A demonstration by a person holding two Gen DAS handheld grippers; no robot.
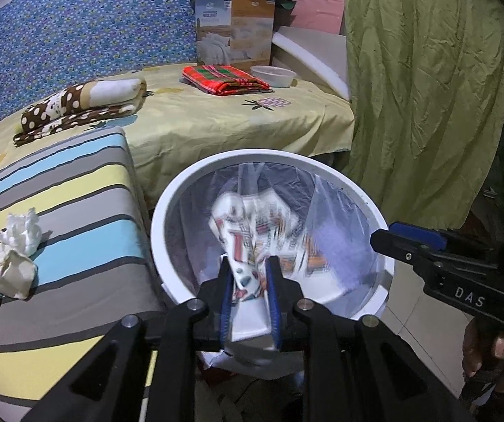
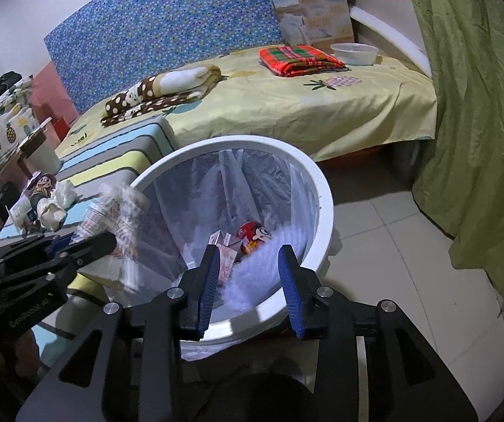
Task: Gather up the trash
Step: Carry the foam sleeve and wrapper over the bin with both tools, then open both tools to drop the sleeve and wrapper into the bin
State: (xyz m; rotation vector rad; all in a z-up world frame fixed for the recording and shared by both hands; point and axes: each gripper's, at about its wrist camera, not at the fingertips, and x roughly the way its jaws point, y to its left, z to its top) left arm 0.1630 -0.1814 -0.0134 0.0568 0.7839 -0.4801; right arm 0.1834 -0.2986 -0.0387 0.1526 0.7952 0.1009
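the left gripper (image 1: 250, 281) is hanging over the lined white bin (image 1: 167, 211) with a printed wrapper (image 1: 248, 242) between its loosened jaws. the right gripper (image 2: 250, 274) is gaping empty. cartons (image 2: 223, 246) are lying inside already; crumpled tissues (image 1: 9, 253) are waiting on the striped cushion (image 1: 76, 211).
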